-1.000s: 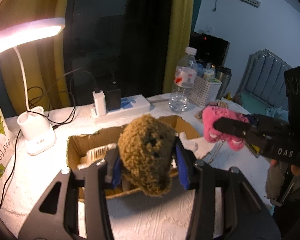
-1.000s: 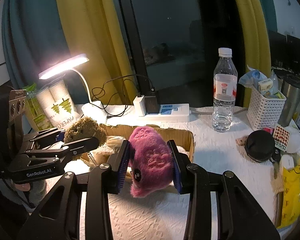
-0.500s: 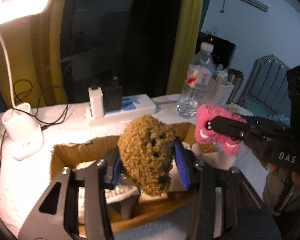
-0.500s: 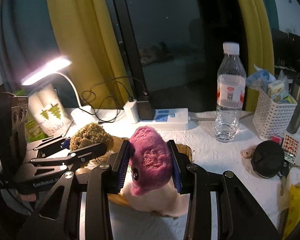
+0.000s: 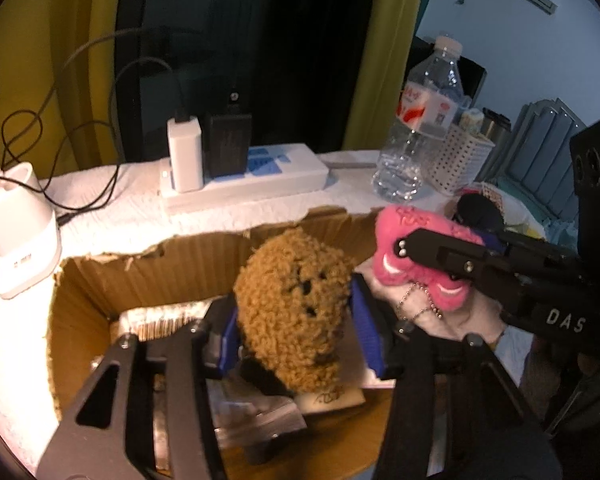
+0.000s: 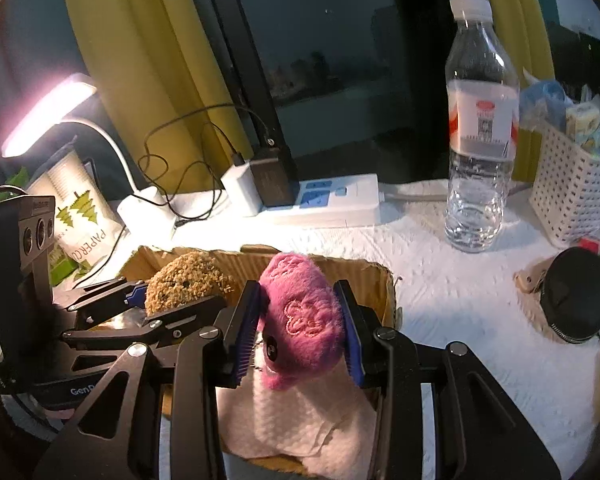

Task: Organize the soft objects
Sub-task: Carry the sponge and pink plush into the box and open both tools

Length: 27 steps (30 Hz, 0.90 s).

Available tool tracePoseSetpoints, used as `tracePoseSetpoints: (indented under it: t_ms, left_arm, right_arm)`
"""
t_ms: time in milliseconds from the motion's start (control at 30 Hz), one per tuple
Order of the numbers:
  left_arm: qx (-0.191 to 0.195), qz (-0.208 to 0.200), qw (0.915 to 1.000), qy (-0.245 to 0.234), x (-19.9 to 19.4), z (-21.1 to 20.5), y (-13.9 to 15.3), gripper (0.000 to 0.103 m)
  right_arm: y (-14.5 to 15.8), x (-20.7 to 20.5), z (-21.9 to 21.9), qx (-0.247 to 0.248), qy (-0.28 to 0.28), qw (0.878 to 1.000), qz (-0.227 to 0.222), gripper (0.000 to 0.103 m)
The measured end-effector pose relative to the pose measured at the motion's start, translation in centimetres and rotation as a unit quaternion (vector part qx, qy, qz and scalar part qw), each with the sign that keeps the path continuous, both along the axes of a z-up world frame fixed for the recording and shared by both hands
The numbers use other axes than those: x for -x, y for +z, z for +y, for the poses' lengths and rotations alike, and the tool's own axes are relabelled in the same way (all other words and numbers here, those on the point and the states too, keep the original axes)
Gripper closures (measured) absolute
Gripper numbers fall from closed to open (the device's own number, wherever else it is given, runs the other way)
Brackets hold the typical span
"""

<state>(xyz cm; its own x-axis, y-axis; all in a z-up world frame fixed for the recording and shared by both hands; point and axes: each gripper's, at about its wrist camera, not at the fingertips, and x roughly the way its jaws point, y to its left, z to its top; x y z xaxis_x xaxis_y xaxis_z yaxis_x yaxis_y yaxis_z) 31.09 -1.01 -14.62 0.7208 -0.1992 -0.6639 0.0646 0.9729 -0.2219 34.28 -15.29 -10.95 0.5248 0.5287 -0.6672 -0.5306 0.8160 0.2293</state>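
Note:
A curly brown plush toy (image 5: 292, 280) hangs between the blue pads of my left gripper (image 5: 296, 316), low inside the open cardboard box (image 5: 160, 272). The jaws are opening, though the pads still touch the toy's sides. In the right wrist view the same brown toy (image 6: 184, 280) and left gripper (image 6: 180, 298) sit at the box's left end. My right gripper (image 6: 300, 332) is shut on a pink plush toy (image 6: 304, 316) over the box's right end, just above a white paper towel (image 6: 300, 420). The pink toy (image 5: 400, 248) has a metal bead chain dangling from it.
Flat packets (image 5: 260, 412) lie on the box floor. Behind the box stand a white power strip (image 5: 260, 184) with chargers, a lamp base (image 5: 16, 232) and a water bottle (image 6: 480, 140). To the right are a white basket (image 6: 572, 192) and a black round pouch (image 6: 576, 300).
Both grippers have come down and forward with their toys, from above the table to low inside the box. The left pads stand slightly wider apart than before.

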Motion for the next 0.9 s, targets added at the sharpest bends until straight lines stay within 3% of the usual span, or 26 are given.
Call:
tracePoseSetpoints:
  t_ms: [367, 433, 500, 900]
  left_arm:
    - [-0.012, 0.003, 0.9999, -0.005, 0.0, -0.3, 0.0, 0.048]
    - [-0.014, 0.002, 0.9999, 0.000, 0.2, -0.2, 0.2, 0.045]
    - [-0.014, -0.001, 0.9999, 0.005, 0.4, 0.0, 0.6, 0.035]
    - [-0.030, -0.021, 0.9992, 0.017, 2.7, 0.4, 3.1, 0.034]
  right_arm:
    - [-0.7, -0.3, 0.6, 0.022, -0.010, 1.000, 0.012, 0.062]
    - [-0.4, -0.1, 0.7, 0.027, -0.010, 1.000, 0.007, 0.061]
    - [0.0, 0.2, 0.7, 0.032, -0.013, 0.999, 0.002, 0.057]
    - [2.3, 2.3, 0.2, 0.047, -0.026, 0.998, -0.029, 0.053]
